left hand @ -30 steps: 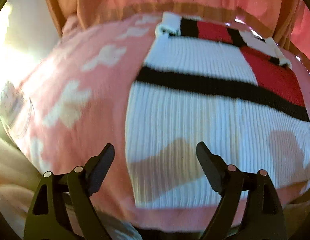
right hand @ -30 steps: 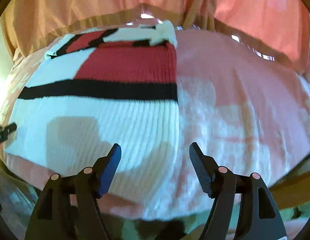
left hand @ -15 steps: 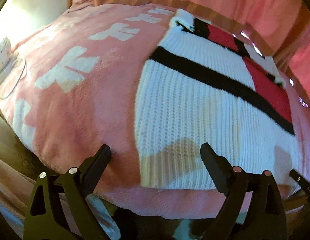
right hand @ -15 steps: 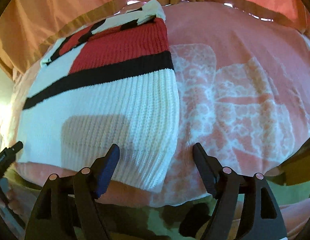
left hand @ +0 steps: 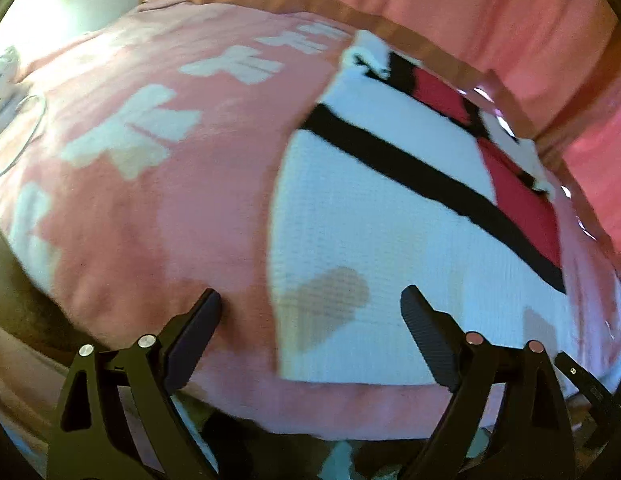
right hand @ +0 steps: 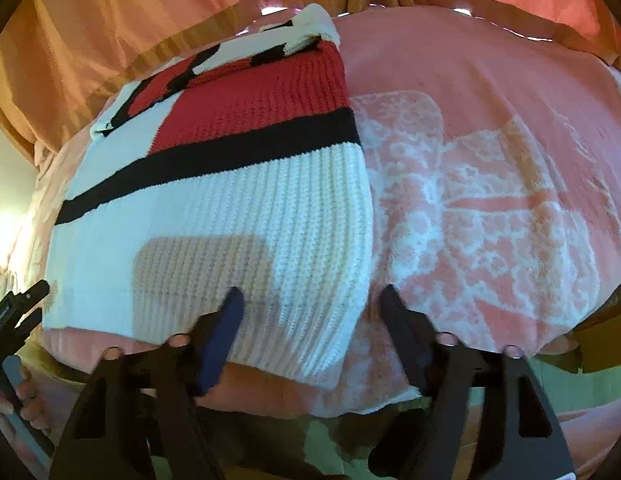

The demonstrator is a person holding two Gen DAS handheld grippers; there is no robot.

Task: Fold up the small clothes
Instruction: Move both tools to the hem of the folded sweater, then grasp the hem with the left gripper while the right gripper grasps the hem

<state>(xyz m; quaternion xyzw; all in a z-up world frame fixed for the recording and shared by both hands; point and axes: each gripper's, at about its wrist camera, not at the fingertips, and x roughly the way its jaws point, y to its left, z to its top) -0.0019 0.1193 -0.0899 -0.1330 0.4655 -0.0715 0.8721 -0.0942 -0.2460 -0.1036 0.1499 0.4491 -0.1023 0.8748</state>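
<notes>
Sweater, white ribbed knit with black stripes and red blocks (right hand: 214,208), lies flat on the pink fleece blanket with white bow pattern (left hand: 150,184). Left claw (left hand: 310,312): fingers spread wide, gripping nothing, straddling the sweater's near left corner, one finger over blanket, the other over knit. Right claw (right hand: 310,312): fingers also apart, nothing held, straddling the near right corner at the hem. Sweater's red and black section sits at the far end; a folded sleeve or collar piece lies on top there. Behind the blanket's far edge hangs orange-pink curtain fabric (right hand: 110,40).
</notes>
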